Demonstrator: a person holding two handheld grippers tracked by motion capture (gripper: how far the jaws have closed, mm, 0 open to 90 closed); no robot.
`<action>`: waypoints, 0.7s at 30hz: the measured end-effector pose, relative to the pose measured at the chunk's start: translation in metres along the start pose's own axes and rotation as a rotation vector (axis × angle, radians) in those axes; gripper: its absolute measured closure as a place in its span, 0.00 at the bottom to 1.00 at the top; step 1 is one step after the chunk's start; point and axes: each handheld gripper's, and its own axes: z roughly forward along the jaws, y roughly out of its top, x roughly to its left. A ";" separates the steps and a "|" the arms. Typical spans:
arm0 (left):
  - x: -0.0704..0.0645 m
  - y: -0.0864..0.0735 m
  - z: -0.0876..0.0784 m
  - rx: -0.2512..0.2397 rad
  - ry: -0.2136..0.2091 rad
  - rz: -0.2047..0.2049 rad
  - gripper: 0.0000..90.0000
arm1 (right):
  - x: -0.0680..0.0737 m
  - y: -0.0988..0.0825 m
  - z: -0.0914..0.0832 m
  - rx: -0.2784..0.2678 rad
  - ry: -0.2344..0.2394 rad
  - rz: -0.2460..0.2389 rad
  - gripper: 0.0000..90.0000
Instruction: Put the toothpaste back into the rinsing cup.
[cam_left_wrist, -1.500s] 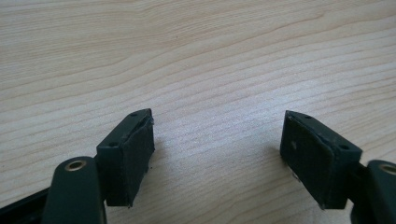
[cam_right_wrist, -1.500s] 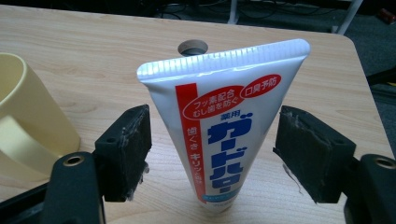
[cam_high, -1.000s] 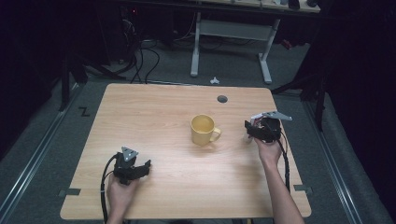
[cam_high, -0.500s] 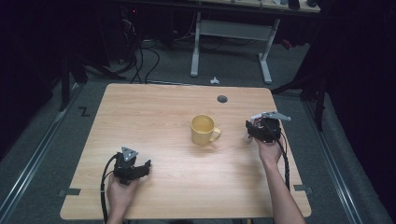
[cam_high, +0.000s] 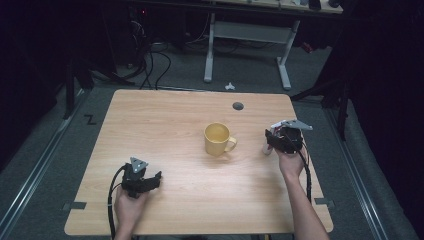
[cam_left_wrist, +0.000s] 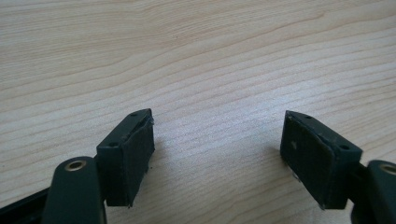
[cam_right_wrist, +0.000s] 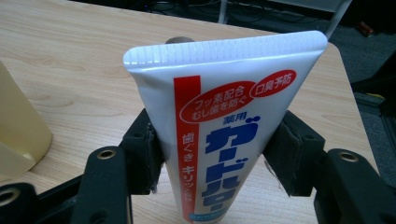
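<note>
A white toothpaste tube (cam_right_wrist: 224, 93) with red and blue print stands upright between my right gripper's (cam_right_wrist: 217, 135) jaws. Those jaws have just been closing, and both pads press on the tube's sides. In the high view the right gripper (cam_high: 274, 142) sits near the table's right edge, just right of a yellow mug (cam_high: 218, 139) whose handle points toward it. The mug's side (cam_right_wrist: 18, 135) shows at the left of the right gripper view. My left gripper (cam_left_wrist: 219, 123) is open just above bare wood, with nothing between its pads. It rests at the front left (cam_high: 150, 180).
The wooden table (cam_high: 175, 115) has a round grommet hole (cam_high: 238, 106) near its back edge. Behind it stand a white desk frame (cam_high: 247, 35) and loose cables on the floor (cam_high: 150, 60). Each gripper trails a black cable.
</note>
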 end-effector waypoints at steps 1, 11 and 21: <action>0.000 0.000 0.000 0.000 0.000 0.000 0.29 | 0.000 0.000 0.000 -0.002 0.001 0.000 0.47; 0.000 0.000 0.000 0.000 0.000 0.000 0.29 | 0.000 -0.001 -0.002 0.002 0.015 0.005 0.49; 0.000 0.000 0.000 0.000 -0.001 0.000 0.29 | 0.004 0.001 -0.007 -0.011 0.044 -0.015 0.51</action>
